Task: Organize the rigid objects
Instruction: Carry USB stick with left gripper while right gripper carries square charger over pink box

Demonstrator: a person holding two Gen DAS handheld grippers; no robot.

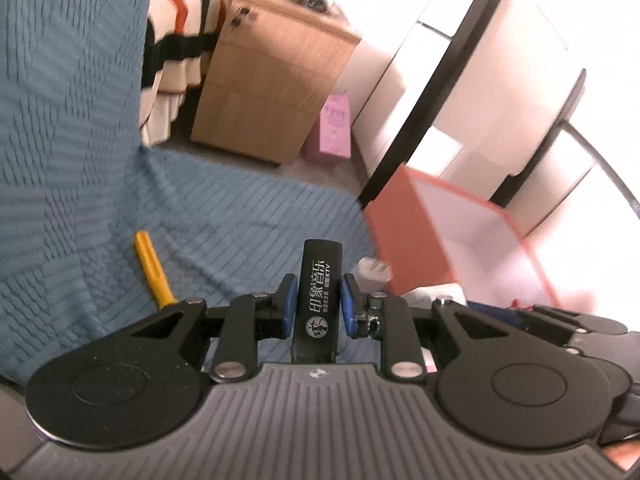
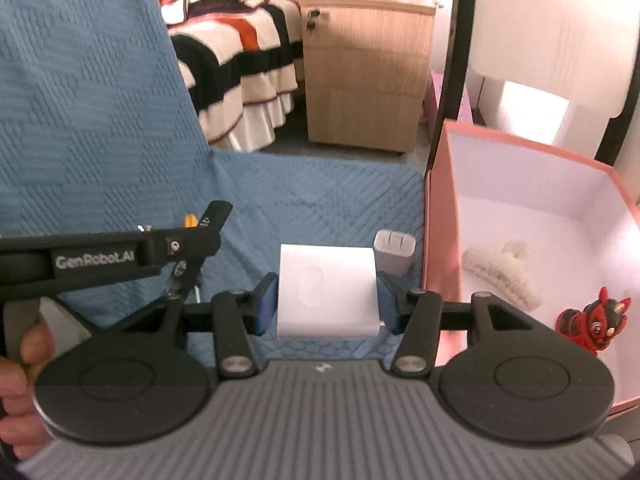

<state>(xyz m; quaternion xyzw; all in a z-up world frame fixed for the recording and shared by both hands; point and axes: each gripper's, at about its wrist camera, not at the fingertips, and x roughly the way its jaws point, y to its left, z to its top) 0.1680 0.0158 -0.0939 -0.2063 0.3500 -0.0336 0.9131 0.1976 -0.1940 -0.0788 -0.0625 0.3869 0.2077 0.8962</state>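
Over the blue quilted bed cover (image 1: 240,216), a yellow pen (image 1: 150,268) lies at the left. The left gripper (image 1: 319,302) has its jaws closed on a black lighter (image 1: 318,300), pinched mid-body; it looks light, stiff and slick. Further right, the right gripper (image 2: 326,296) clamps a white charger block (image 2: 327,292) by its flat sides, probably smooth and heavier. A small white plug adapter (image 2: 394,254) sits beside the pink box (image 2: 440,240), which holds a hair claw (image 2: 504,272) and red figurine (image 2: 596,320).

Both wrist cams low over blue cover (image 1: 240,216), facing wooden cabinet (image 2: 368,72). Left view tilted. Shared: cabinet, striped bed (image 2: 240,40), pink box (image 2: 444,216).
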